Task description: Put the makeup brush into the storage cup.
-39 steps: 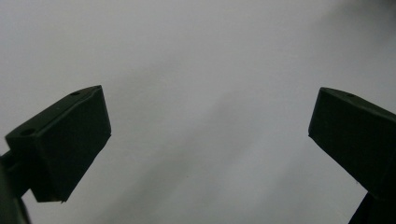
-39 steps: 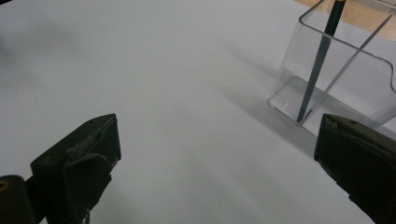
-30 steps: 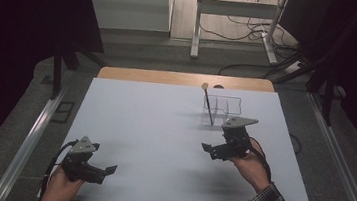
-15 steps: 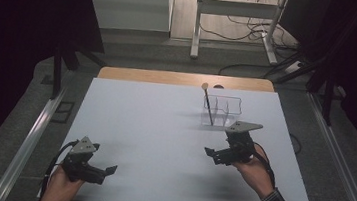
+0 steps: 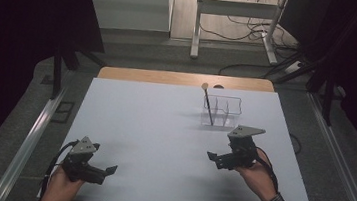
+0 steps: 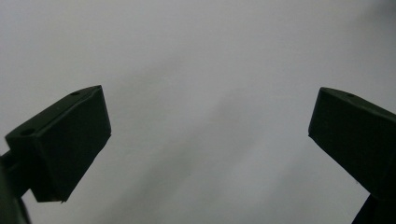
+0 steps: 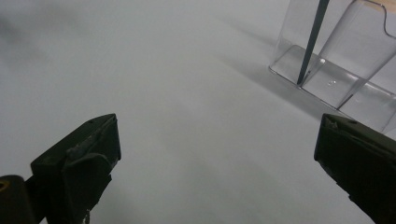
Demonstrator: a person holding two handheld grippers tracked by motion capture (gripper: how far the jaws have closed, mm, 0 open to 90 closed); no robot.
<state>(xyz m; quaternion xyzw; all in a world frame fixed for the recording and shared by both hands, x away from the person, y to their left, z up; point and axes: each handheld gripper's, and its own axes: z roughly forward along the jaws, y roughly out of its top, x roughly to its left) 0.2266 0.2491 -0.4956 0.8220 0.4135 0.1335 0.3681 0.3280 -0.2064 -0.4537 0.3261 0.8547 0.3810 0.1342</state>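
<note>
Both tongs are spread wide and hold nothing. The right tongs sit over the white worktop, near the clear box. A dark stick leans in the box's left part. The left tongs rest at the near left edge, well apart from the box

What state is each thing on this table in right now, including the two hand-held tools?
Left tool: open, holds nothing, low over the white table.
Right tool: open, holds nothing, short of the holder.
Clear holder: upright on the table, divided into compartments.
Dark stick: stands tilted in the holder's left compartment, round tip up.
</note>
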